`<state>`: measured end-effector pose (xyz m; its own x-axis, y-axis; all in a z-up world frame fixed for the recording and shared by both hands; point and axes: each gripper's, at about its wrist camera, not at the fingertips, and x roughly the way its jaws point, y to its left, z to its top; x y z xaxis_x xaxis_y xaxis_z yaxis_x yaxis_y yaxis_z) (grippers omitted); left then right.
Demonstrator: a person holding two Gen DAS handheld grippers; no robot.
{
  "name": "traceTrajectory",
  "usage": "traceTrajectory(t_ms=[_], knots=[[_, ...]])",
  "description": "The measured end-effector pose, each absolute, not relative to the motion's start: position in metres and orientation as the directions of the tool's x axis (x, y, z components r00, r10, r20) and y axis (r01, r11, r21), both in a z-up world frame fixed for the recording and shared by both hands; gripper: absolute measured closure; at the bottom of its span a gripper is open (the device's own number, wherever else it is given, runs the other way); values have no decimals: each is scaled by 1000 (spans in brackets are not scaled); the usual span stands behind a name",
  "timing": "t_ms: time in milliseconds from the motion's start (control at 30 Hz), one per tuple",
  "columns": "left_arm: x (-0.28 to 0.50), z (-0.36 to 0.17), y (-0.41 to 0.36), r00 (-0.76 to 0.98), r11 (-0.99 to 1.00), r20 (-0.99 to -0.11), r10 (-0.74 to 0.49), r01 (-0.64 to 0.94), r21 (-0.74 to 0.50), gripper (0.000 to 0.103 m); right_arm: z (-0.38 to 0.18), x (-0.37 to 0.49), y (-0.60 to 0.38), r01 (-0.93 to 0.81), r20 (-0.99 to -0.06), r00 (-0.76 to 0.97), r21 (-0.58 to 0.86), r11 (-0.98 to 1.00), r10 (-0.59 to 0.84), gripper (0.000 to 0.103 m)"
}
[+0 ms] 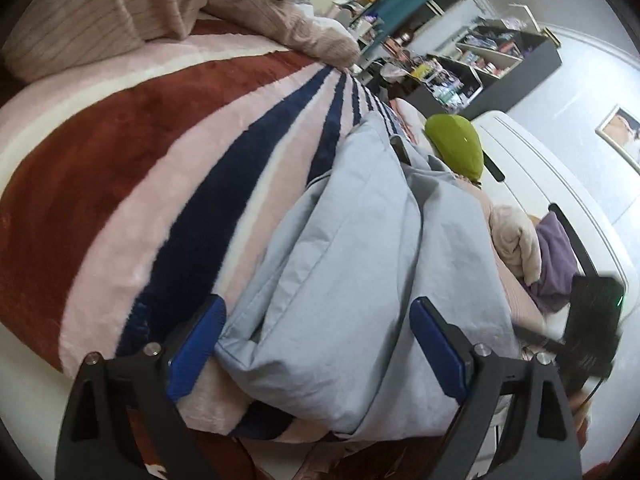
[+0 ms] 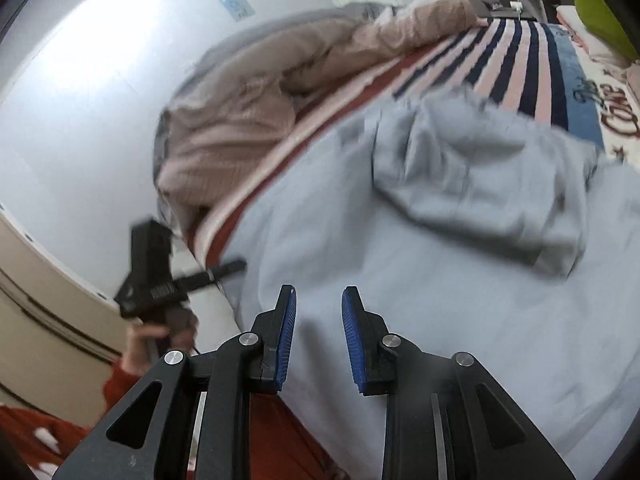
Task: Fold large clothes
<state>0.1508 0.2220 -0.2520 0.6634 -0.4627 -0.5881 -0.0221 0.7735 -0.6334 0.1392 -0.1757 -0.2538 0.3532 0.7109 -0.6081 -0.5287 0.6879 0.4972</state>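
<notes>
A large light blue garment [image 1: 352, 264] lies rumpled on a striped blanket [image 1: 120, 168] on the bed. My left gripper [image 1: 316, 320] is open wide, its blue pads on either side of the garment's near edge, holding nothing. In the right wrist view the same garment [image 2: 440, 264] spreads across the bed with its hood [image 2: 480, 168] lying on top. My right gripper [image 2: 319, 300] is open with a narrow gap, hovering over the garment's near part, empty. The left gripper [image 2: 160, 276] shows at the left in a hand.
A beige knit sweater [image 1: 168, 4] lies at the far side of the bed, also in the right wrist view [image 2: 256, 96]. A green cushion [image 1: 456, 144], a cream and purple clothes pile [image 1: 536, 252] and cluttered shelves [image 1: 480, 60] are to the right. A white wall [image 2: 80, 100] borders the bed.
</notes>
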Motion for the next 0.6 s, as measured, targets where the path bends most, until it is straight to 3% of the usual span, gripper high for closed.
traceTrajectory(t_ms=[67,200,367,433,467,500,533,600], knots=[[148,-251,222,667,771,-613,-423,-90,-630,12,-280,139,-164,-510,-666,349,455,730,659,84],[141,-255,218,647,742,-609,-459,-98,-664,12,-317,148,-159,-455,-714,349,437,776,607,103],[147,-253,207,667,722,-572,-478,-72,-688,12,-319,152,-166,-446,-700,343,466,764,627,103],[157,-254,199,646,643,-496,-581,-9,-766,41,-318,150,-167,-451,-702,345,459,765,624,103],[162,-255,194,639,641,-502,-583,-19,-768,41,-318,150,-166,-451,-701,344,461,764,625,103],[166,-252,186,642,680,-535,-549,-29,-733,50,-318,149,-167,-450,-699,342,465,762,628,103],[168,-249,182,648,697,-540,-537,-20,-717,67,-318,148,-168,-450,-697,340,469,760,631,103],[168,-238,177,673,689,-508,-538,5,-724,81,-318,150,-168,-451,-698,338,469,760,631,103]])
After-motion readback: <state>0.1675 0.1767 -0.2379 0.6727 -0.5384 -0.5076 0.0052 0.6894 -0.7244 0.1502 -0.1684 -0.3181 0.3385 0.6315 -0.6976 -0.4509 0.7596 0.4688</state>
